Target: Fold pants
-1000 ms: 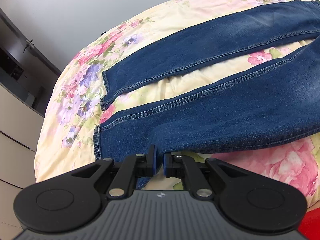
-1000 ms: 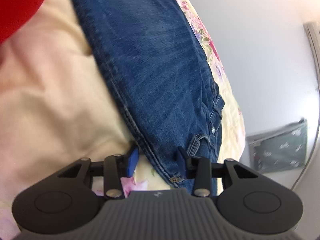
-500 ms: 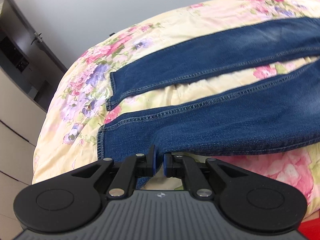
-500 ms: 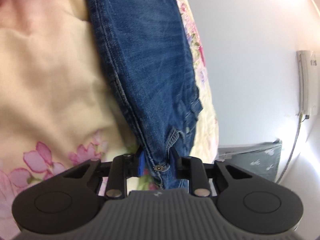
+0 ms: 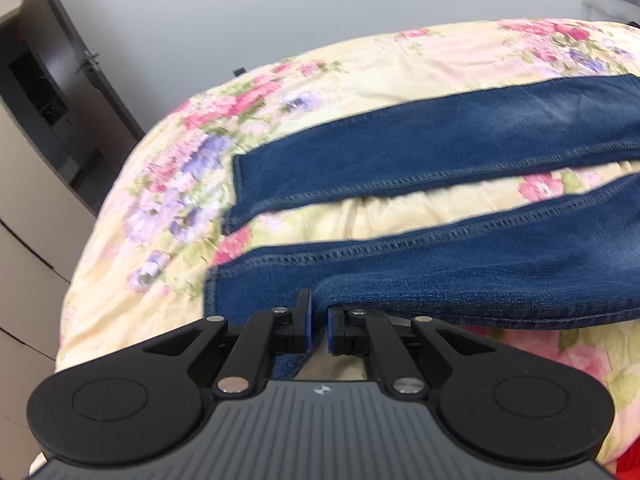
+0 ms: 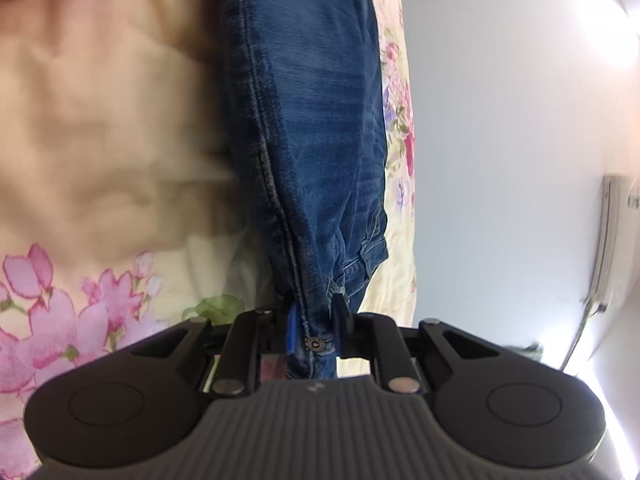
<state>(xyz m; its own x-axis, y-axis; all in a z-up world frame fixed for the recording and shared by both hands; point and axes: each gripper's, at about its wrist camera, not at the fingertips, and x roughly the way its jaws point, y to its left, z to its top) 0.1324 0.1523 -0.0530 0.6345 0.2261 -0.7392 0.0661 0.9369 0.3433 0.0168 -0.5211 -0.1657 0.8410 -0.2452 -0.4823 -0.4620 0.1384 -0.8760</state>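
Blue jeans (image 5: 460, 264) lie on a floral bed cover (image 5: 360, 68). In the left wrist view the far leg (image 5: 420, 148) rests flat, and the near leg is pinched at its lower edge, close to the hem, by my left gripper (image 5: 318, 326), which is shut on the denim. In the right wrist view the waist end of the jeans (image 6: 312, 160) runs away from the camera. My right gripper (image 6: 316, 330) is closing on the waistband, with the metal button (image 6: 316, 345) between its blue pads, and the cloth there is lifted off the cover.
The bed cover (image 6: 80, 200) spreads to the left of the jeans in the right wrist view. A dark door and pale cabinet (image 5: 36, 128) stand beyond the bed's left edge. A grey wall lies behind the bed, with a wall unit (image 6: 612, 240) at the right. Red fabric (image 5: 628, 460) shows at the corner.
My right gripper's jaws have narrowed onto the waistband and lifted it while the wrist rolled. The left gripper kept its hold on the leg and rolled slightly.
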